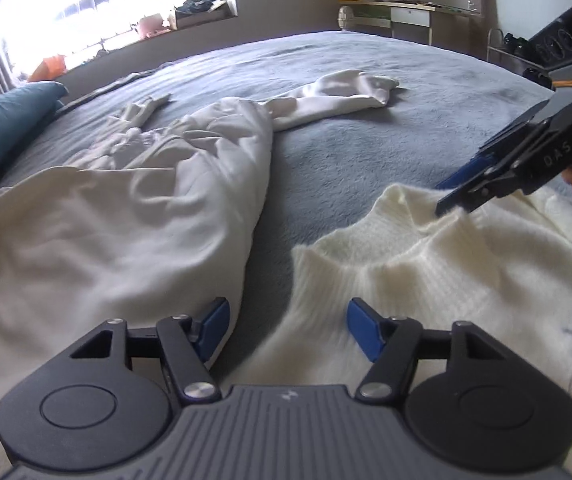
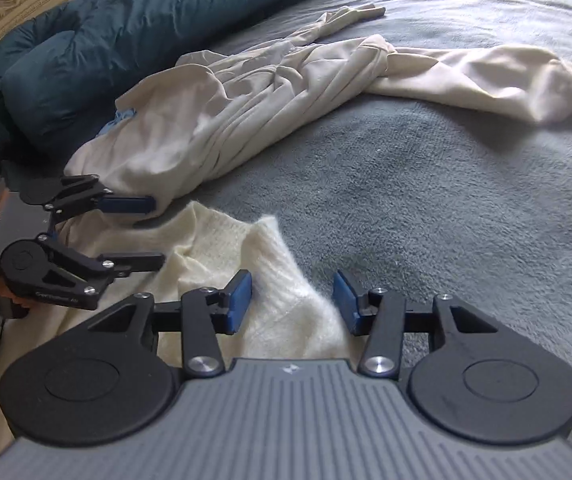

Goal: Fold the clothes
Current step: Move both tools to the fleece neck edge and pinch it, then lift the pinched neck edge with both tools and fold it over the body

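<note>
Both claws, left claw point(image 1: 287, 330) and right claw point(image 2: 291, 304), are hanging spread wide over the sweater point(image 1: 425, 280), needing to pinch its 12 o'clock edge evenly.

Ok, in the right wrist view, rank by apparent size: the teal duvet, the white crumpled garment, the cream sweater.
1. White crumpled garment and teal duvet: look alike, unranked.
2. Cream sweater, smallest, though partly hidden behind the hand-held gripper.
</note>
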